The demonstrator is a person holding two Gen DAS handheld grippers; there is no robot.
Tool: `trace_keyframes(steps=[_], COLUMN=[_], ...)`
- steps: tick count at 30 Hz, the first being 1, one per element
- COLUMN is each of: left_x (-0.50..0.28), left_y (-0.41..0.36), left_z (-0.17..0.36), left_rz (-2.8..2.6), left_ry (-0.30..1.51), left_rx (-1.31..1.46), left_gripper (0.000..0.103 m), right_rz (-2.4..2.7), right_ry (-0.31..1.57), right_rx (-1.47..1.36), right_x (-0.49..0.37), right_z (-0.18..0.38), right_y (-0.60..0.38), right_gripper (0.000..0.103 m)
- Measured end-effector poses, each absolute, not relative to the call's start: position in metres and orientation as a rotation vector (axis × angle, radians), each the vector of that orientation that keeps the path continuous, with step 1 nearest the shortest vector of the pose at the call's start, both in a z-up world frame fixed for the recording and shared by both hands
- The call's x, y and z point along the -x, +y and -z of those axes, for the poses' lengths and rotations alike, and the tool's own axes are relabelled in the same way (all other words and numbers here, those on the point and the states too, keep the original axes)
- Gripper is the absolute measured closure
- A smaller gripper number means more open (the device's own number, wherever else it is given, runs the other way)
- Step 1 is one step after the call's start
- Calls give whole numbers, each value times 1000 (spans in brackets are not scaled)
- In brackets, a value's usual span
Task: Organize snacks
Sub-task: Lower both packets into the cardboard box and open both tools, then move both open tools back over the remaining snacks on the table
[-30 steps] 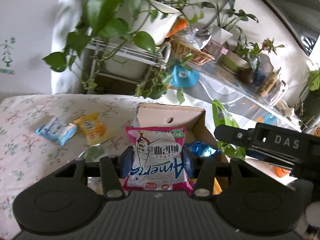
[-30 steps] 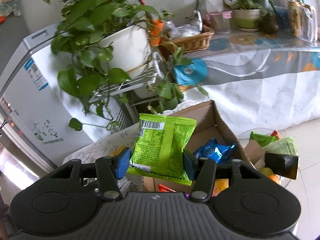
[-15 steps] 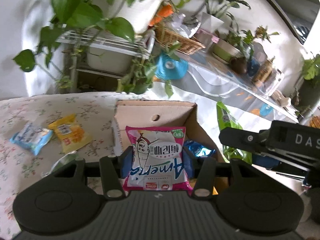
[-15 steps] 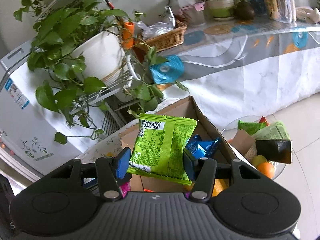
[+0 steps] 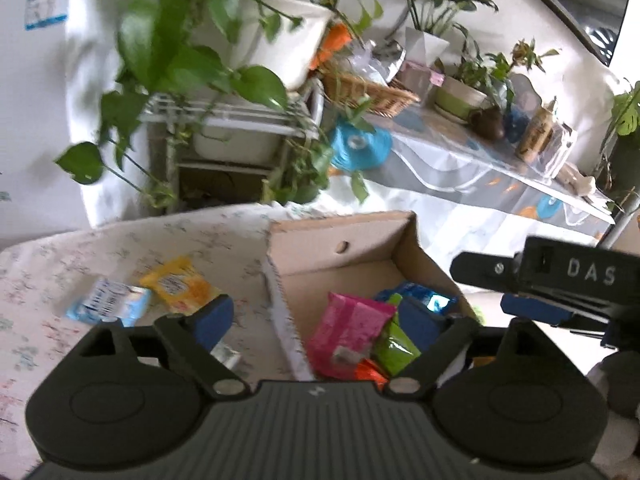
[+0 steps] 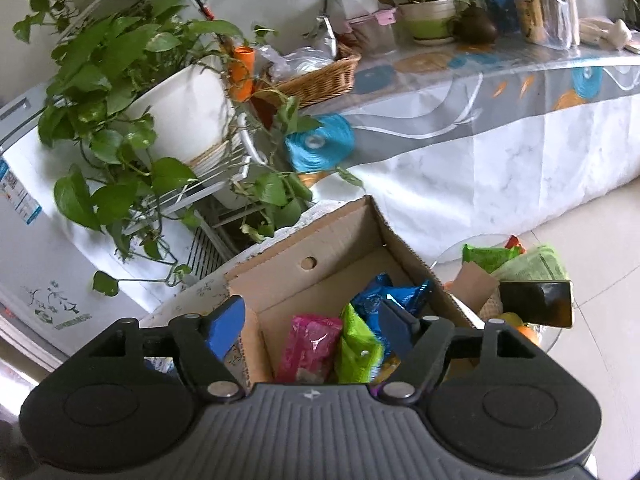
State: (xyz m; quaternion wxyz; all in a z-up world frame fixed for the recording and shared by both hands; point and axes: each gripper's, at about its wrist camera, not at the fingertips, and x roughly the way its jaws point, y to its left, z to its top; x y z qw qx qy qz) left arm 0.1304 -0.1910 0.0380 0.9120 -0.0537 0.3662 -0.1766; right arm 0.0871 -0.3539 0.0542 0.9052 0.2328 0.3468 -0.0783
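Note:
An open cardboard box (image 5: 328, 248) sits at the right end of the flowered table; it also shows in the right wrist view (image 6: 320, 240). Inside lie a pink snack bag (image 5: 352, 328), a green bag (image 5: 394, 346) and a blue bag (image 5: 420, 294); the right wrist view shows the pink bag (image 6: 308, 344), the green bag (image 6: 356, 348) and the blue bag (image 6: 384, 296). My left gripper (image 5: 316, 316) is open and empty above the box's left wall. My right gripper (image 6: 312, 316) is open and empty above the box; it also shows in the left wrist view (image 5: 560, 280).
A yellow snack bag (image 5: 178, 286) and a light blue one (image 5: 108, 300) lie on the tablecloth (image 5: 60, 264) left of the box. Potted plants on a white rack (image 5: 224, 80) and a long covered sideboard (image 6: 480, 120) stand behind. A basket of items (image 6: 516, 272) sits on the floor at right.
Both grippers opened over the box. The pink bag dropped from the left gripper and the green bag from the right; both now lie in the box.

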Motion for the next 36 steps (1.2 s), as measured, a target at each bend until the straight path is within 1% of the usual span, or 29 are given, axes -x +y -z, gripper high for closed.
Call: trace_keyframes(steps=[5,8,15,22,28,32,36], left_x=[-130,-127,-132,-134,-133,-130,-124], left_y=[-160,-141,-95,-66,-55,-59,-73], left_z=[-50,-58,-60,-38,-7,10,23], left_rz=[339,314,231,156,152,189,252], left_ry=[764,739,720,778,857,908,919], left_rx=[115,116,217,167,117,76,-3], left_gripper=[13,11,9,10,10,10,10], right_rz=[108,72,13,-60,-93,-122,-143], right_ry=[720,714,730,751,798,826,852], right_rx=[-467,-448,-417,-432,-423,-433,-464], right_x=[-91,-93,-100,-108,-117,-123,-129], right_z=[-55,-56,-54,-51,-43,-39,-34], right_y=[-343,-336,-312,-286,-265,-255,-247], right_gripper=[23,22,22,22,18,16,13])
